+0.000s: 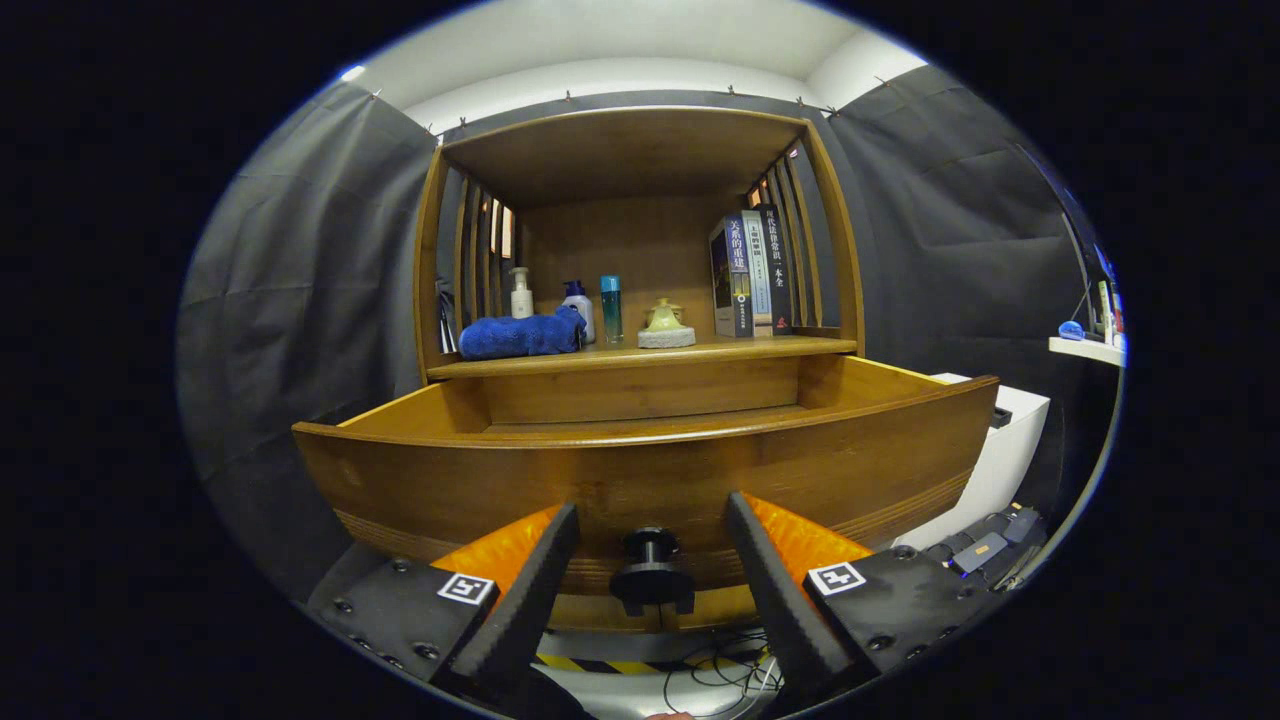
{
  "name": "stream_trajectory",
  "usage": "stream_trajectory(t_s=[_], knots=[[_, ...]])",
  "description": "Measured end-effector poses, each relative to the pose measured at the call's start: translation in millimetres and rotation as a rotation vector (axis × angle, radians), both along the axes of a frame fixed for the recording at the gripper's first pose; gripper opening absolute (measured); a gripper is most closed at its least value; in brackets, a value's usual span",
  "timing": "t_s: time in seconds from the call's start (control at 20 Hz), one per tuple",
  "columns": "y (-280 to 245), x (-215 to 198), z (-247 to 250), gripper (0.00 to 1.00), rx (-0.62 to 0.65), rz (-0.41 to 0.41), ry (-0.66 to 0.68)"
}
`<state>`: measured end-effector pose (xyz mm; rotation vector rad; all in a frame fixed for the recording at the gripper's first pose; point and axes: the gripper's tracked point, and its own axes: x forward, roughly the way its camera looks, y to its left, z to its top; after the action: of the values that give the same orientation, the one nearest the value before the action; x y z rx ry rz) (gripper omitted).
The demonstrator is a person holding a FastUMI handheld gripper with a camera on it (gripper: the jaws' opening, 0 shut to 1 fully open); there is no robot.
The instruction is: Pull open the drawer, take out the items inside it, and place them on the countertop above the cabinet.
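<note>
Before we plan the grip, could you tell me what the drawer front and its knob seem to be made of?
Drawer front: likely bamboo or wood, warm brown with fine grain lines and a smooth satin sheen. Knob: dark, probably metal, spool-shaped with a dull finish, standing between the open gripper fingers.

Pulled-out wooden drawer [640, 470] sits below wooden countertop [640, 352]. Round black drawer knob [651, 572] lies between spread gripper [650, 525] fingers, untouched. On countertop: folded blue towel [522, 335] left, upright books [750, 275] right, bottles between.
</note>
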<state>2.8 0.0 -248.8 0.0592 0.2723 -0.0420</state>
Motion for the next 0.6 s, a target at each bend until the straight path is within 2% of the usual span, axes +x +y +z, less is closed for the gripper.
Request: stream_trajectory(t_s=[0.3,0.6], knots=[[-2.1,19.4,1.0,0.98,-0.014,0.0,-0.003],[-3.1,71.1,0.4,0.98,-0.017,-0.002,-0.004]])
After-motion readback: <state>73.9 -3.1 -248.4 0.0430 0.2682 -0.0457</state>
